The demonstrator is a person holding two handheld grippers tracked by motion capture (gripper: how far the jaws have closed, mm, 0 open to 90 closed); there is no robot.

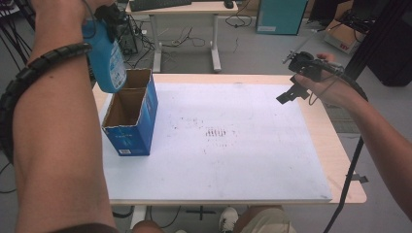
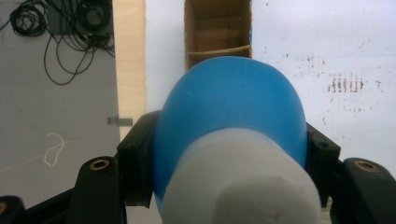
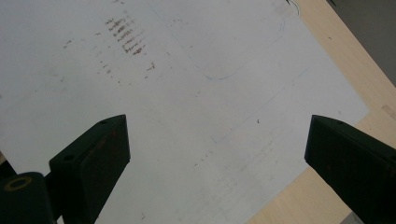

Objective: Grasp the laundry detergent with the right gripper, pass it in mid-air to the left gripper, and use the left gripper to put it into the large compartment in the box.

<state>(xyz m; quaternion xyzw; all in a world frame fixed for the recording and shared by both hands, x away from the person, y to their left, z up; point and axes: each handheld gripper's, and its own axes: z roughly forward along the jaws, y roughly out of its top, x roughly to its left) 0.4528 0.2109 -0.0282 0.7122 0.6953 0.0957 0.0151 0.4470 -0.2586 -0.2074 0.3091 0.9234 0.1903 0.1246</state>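
- Closest to the lens in the left gripper view is a white screw cap (image 2: 243, 186), and behind it swells the blue plastic bottle (image 2: 229, 107) it belongs to; both black jaws are clenched on the bottle's sides, one pad on each flank.
- Beyond the jaws in that same view, straight past the bottle's rounded shoulder, sits the open cardboard box (image 2: 217, 32), its brown inside showing; what little of it can be seen holds nothing, and the bottle hides the rest.
- From the high view the left gripper (image 1: 109, 24) holds the bottle (image 1: 106, 63) up in the air, base downward, right above the box (image 1: 131, 114). The bottle's bottom hangs at the rim of the box mouth; I cannot tell whether it touches the cardboard.
- That high view looks into the box more fully: brown walls, dark floor, no contents visible. Outside, the box is blue with printing.
- Over on the other side, the right gripper (image 1: 290, 94) hovers above the white board (image 1: 233, 160), well away from the box, jaws released and spread wide with nothing between them.
- Only the right gripper view gives the board (image 3: 196, 107) up close: brownish smudges ahead of the jaws and to their left, faint pencil-like outlines ahead, and the pale wooden table edge (image 3: 345, 56) beyond the right jaw.
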